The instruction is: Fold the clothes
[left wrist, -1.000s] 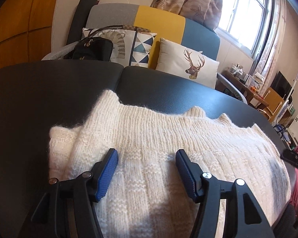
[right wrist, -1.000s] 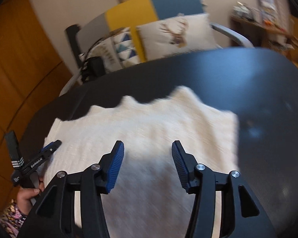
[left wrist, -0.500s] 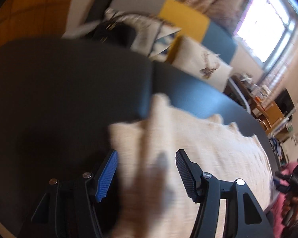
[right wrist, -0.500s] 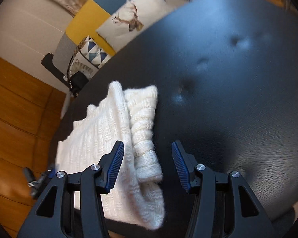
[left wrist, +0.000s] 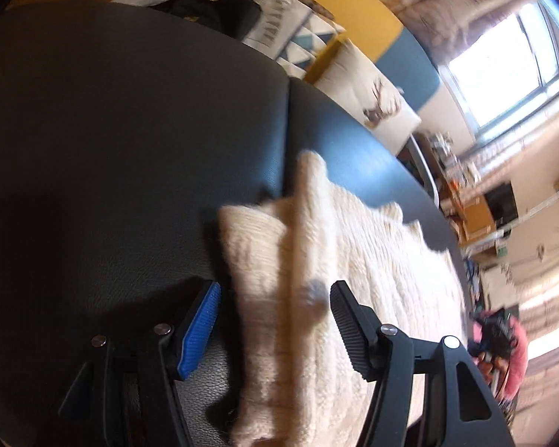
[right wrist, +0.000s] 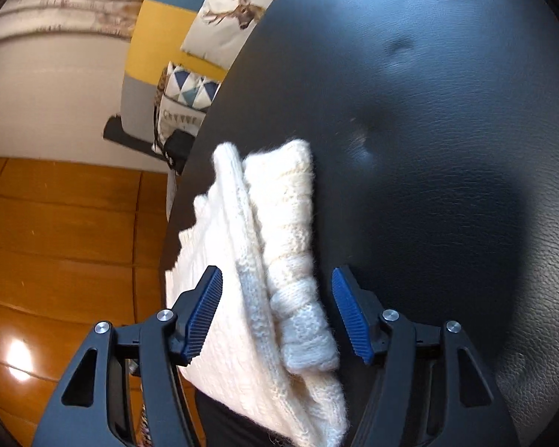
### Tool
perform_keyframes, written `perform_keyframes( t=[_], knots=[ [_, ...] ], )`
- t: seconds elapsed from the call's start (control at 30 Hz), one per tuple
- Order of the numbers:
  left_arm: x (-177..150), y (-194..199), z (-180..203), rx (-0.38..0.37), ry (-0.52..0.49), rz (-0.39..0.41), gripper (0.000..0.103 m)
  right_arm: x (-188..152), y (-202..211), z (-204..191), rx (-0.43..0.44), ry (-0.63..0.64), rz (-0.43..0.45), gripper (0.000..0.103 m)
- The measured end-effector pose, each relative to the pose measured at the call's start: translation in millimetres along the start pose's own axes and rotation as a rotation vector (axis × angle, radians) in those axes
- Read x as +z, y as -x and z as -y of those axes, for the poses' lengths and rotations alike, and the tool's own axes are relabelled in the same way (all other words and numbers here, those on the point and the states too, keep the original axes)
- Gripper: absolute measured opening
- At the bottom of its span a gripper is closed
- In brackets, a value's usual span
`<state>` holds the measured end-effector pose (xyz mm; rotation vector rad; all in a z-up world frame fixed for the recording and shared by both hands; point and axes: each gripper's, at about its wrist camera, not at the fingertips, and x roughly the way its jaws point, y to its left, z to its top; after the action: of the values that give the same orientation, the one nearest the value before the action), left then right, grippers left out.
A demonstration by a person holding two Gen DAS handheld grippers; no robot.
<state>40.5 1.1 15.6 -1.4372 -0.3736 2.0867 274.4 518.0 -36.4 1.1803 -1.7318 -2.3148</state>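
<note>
A cream knitted sweater [left wrist: 354, 283] lies folded on a black padded leather surface [left wrist: 130, 149]. In the left wrist view my left gripper [left wrist: 274, 316] straddles the sweater's left side edge, jaws apart, the pads clear of the knit. In the right wrist view the sweater [right wrist: 272, 231] shows its stacked right edge with a folded sleeve on top. My right gripper [right wrist: 275, 311] straddles that edge and its jaws are opening; the knit lies between them but neither pad presses on it.
A sofa with a deer cushion [left wrist: 376, 104], a triangle-print cushion [right wrist: 186, 93] and a black bag [left wrist: 212, 7] stands behind the black surface. The wooden floor [right wrist: 56, 260] lies beyond the surface's edge. A window [left wrist: 503, 63] is at the back right.
Both grippers swung from over the sweater's middle out to its side edges and rolled. The right jaws have widened. The sweater has stayed in place.
</note>
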Motion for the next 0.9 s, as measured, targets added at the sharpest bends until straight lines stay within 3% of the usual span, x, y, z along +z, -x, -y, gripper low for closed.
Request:
perform_keyframes(
  t=[0.57,0.77,0.9],
  knots=[
    [-16.5,-1.4,12.4,0.036,-0.145,-0.062,0.066,4.0,-21.1,-9.7,0.008,0.067,-0.095,0.067],
    [-30.6,-4.7,29.3,0.122,-0.267,-0.042,0.069,1.5,-31.2,-20.1,0.0,0.14,-0.109,0.067],
    [-34.8,-3.6,26.0,0.129,-0.232,0.0,0.07,-1.4,-34.7,-24.8,-0.009,0.178,-0.102,0.068]
  ],
)
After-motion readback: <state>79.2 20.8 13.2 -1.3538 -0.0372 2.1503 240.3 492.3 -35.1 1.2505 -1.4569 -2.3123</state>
